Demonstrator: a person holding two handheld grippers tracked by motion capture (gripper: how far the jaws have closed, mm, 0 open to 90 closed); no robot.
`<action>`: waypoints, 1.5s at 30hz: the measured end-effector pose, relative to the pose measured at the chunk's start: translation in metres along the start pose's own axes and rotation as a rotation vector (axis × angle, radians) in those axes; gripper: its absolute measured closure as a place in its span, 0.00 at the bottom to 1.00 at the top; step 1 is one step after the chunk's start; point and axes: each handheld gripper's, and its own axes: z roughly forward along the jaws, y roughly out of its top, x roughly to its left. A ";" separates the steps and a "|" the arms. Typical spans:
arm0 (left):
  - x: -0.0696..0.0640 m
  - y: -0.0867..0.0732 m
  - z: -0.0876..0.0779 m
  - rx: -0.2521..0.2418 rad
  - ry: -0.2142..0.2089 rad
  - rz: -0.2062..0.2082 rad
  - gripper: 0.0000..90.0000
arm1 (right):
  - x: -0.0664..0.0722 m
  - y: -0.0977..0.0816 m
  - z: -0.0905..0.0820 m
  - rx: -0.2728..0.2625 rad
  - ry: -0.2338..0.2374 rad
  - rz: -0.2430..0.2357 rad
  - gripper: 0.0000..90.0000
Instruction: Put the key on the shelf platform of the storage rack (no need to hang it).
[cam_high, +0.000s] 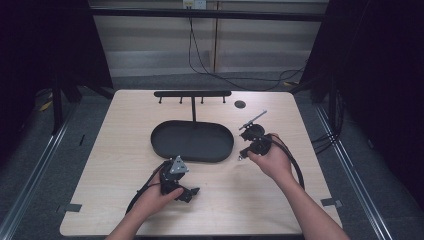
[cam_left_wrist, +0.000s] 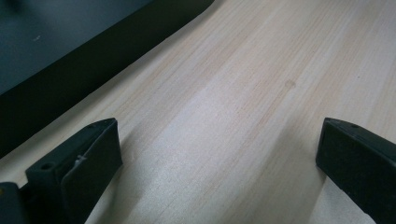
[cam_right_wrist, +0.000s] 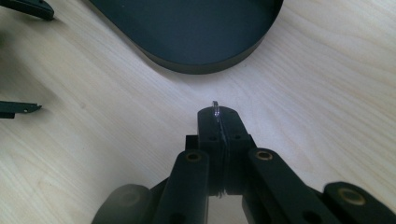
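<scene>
Jaws of the right gripper (cam_right_wrist: 218, 114) are pressed together on a thin, clear sliver (cam_right_wrist: 215, 108) whose edge just peeks above the pads, and this sits low over the pale wooden table (cam_right_wrist: 327, 93) just short of the black oval tray's (cam_right_wrist: 196, 32) near rim. From where I stand, the step looks like carrying that sliver over to the tray or up to the black T-shaped rack with small hooks (cam_high: 192, 93) behind it, so the grip should stay firm and the hand should rise clear of the rim before moving across. The left gripper (cam_high: 186, 186) rests near the table's front edge with its jaws spread wide and nothing between them, only bare wood. What the clear piece really is I cannot tell: most of it is buried between the pads, and from the high view it is too small to see. The rack's hooks are tiny and dim.
</scene>
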 end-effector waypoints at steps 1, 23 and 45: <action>0.000 0.000 0.000 0.000 0.000 0.000 0.00 | 0.001 0.001 -0.001 0.005 -0.003 -0.005 1.00; 0.000 0.000 0.000 0.000 0.000 -0.001 0.00 | 0.013 0.027 -0.018 0.009 0.014 -0.054 1.00; 0.000 0.000 0.000 0.004 -0.003 0.000 0.00 | 0.018 0.047 -0.024 -0.008 0.015 -0.061 1.00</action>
